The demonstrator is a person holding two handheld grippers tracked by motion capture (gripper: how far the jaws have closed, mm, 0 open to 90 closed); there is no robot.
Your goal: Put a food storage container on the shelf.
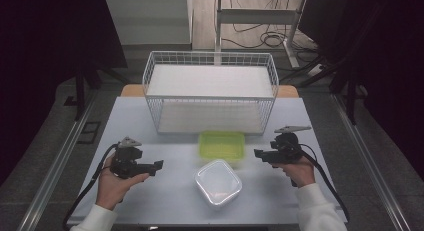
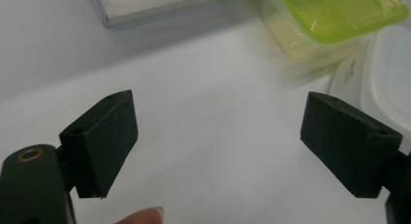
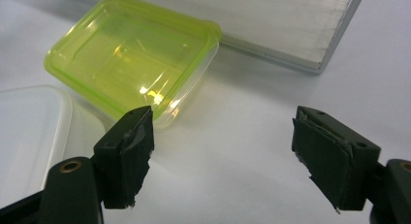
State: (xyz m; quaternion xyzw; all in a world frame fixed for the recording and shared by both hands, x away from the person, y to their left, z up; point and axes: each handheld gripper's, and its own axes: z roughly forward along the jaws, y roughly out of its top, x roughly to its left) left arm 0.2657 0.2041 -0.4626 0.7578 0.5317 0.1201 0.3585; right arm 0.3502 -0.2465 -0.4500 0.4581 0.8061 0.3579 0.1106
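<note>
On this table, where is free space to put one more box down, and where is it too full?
Free: the table between the left gripper and the clear-lidded box, and the strip left of the wire basket. Crowded: the middle, where the green-lidded box sits close before the basket, near the clear one.

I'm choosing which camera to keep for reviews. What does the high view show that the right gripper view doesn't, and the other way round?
High view alone: the wire basket, both hands, the left gripper, the floor beyond the table.
Right gripper view alone: the torn, peeling facing on the right gripper's pads, with the jaws standing wide apart and nothing between them.
Both: the green-lidded box and the clear box beside it.
</note>
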